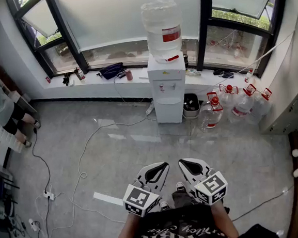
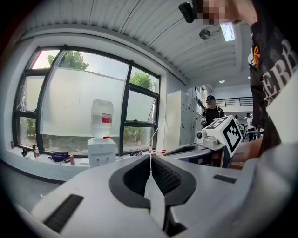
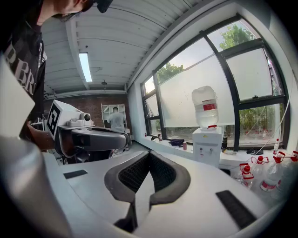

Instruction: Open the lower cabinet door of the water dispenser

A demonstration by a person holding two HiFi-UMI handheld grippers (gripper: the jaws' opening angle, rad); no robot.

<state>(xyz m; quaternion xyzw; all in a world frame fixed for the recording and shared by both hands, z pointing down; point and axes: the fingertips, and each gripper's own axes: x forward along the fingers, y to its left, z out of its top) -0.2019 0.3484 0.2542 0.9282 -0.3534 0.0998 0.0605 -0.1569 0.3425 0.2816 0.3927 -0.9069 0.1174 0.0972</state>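
Note:
A white water dispenser (image 1: 167, 86) stands against the window sill across the room, with a clear bottle (image 1: 162, 26) on top. Its lower cabinet door (image 1: 168, 110) is closed. Both grippers are held close to my body, far from the dispenser. My left gripper (image 1: 163, 165) is shut with nothing in it, and my right gripper (image 1: 182, 162) beside it is shut and empty too. The dispenser (image 2: 101, 151) shows small and distant in the left gripper view, left of the closed tips (image 2: 150, 155). In the right gripper view the dispenser (image 3: 206, 145) stands right of the tips (image 3: 149, 153).
Several water bottles (image 1: 230, 103) with red caps stand on the floor right of the dispenser, next to a small black bin (image 1: 191, 104). White cables (image 1: 84, 152) and a power strip (image 1: 48, 194) lie on the grey floor at the left. A person (image 1: 0, 110) stands at the far left.

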